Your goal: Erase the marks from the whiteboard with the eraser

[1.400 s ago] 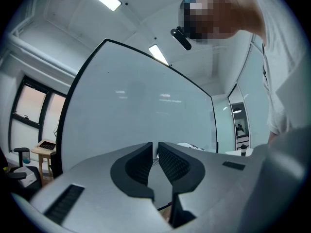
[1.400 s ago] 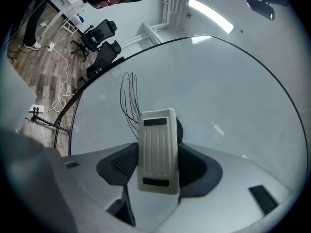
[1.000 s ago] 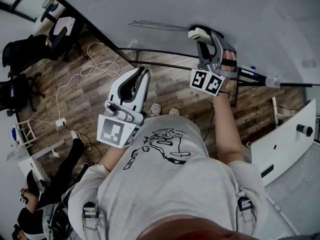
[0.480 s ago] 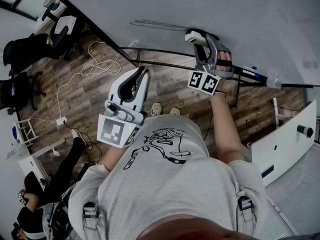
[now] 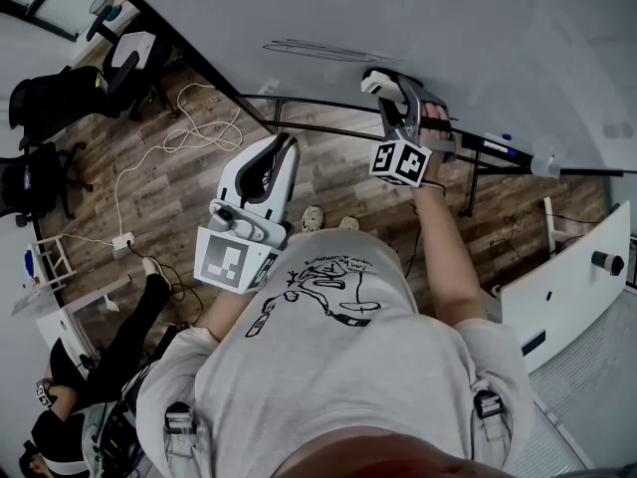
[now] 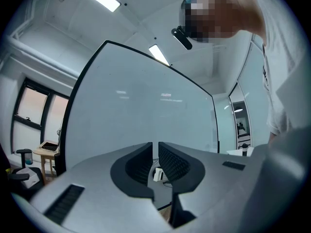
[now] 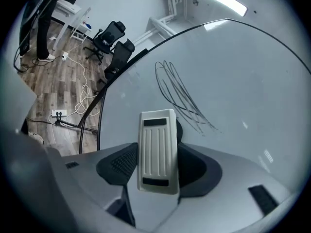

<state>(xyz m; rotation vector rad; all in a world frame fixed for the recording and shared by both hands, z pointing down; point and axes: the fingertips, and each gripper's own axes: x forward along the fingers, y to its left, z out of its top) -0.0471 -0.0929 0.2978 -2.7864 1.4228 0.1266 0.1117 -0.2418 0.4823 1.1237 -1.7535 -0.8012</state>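
- Leftward along the whiteboard (image 7: 252, 72) the right tool (image 7: 156, 171) had slid, clamped on the eraser (image 7: 156, 144).
- Scribbled marks (image 7: 181, 95) lay just ahead, not yet wiped.
- Left tool (image 6: 156, 163) hung pinched together, empty.

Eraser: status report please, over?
Right gripper shut on eraser, close to the marks on whiteboard. Left gripper shut, empty. Nothing in the way.

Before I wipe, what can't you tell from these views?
- Right gripper view: whether the eraser touches the whiteboard; its own back hides the wiping face.
- Head view: the marks are too faint to count strokes; the right tongs hide the contact there too.
- Left gripper view: the marks do not show at all.
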